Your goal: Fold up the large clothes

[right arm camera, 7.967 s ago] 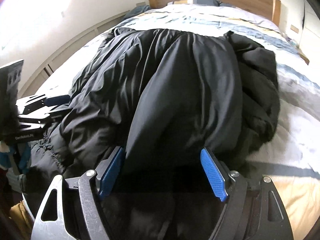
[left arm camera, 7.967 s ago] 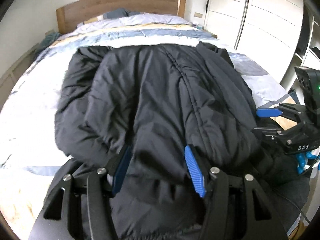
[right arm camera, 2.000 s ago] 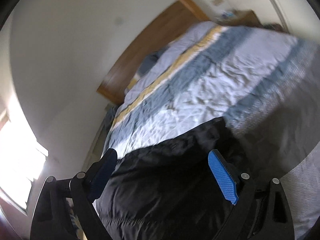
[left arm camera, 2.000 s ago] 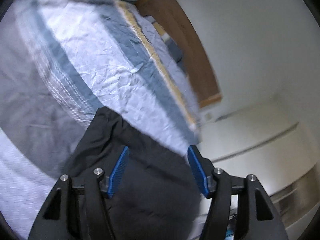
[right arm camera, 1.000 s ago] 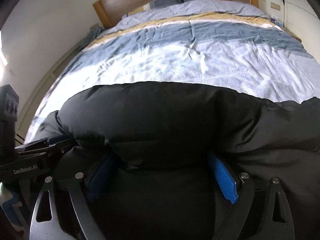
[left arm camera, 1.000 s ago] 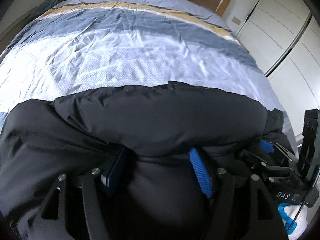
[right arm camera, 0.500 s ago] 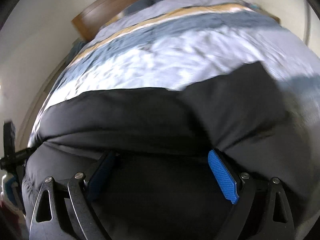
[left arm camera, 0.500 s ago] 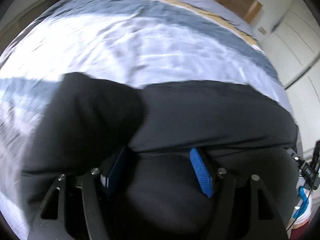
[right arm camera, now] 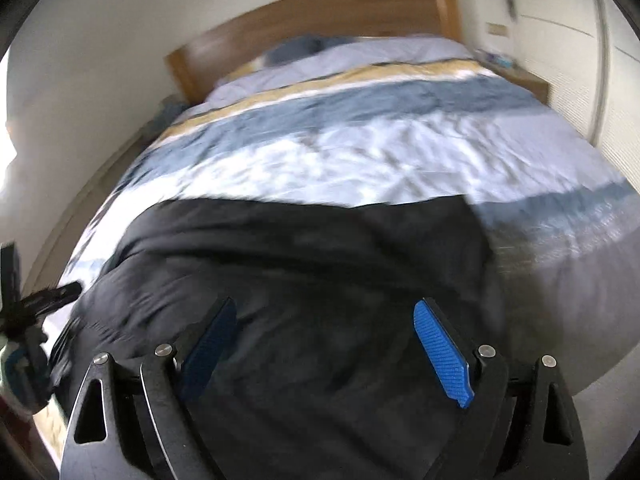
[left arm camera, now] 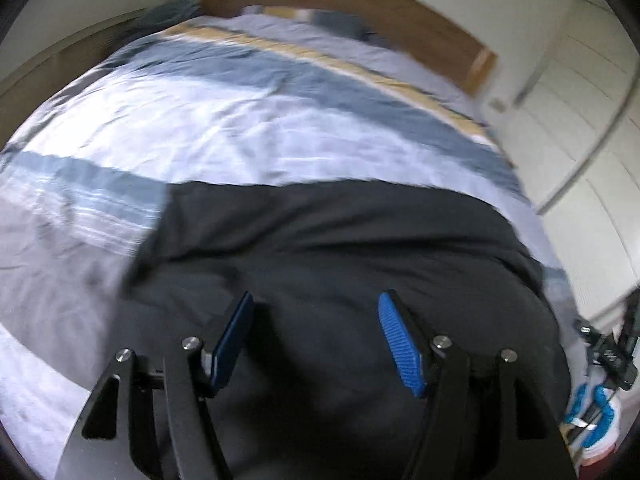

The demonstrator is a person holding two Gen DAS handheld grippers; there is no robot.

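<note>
Both views are motion-blurred. The left hand-held gripper and the right hand-held gripper stand wide above the black puffer jacket, folded at the bed's foot; its near edge is cut off.

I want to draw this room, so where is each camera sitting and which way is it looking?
Left wrist: on the left hand-held gripper, looking down along its blue fingers over the black jacket towards the wooden headboard.
Right wrist: on the right hand-held gripper, aimed the same way over the jacket.
Both show the jacket, the striped bed cover and the headboard.
</note>
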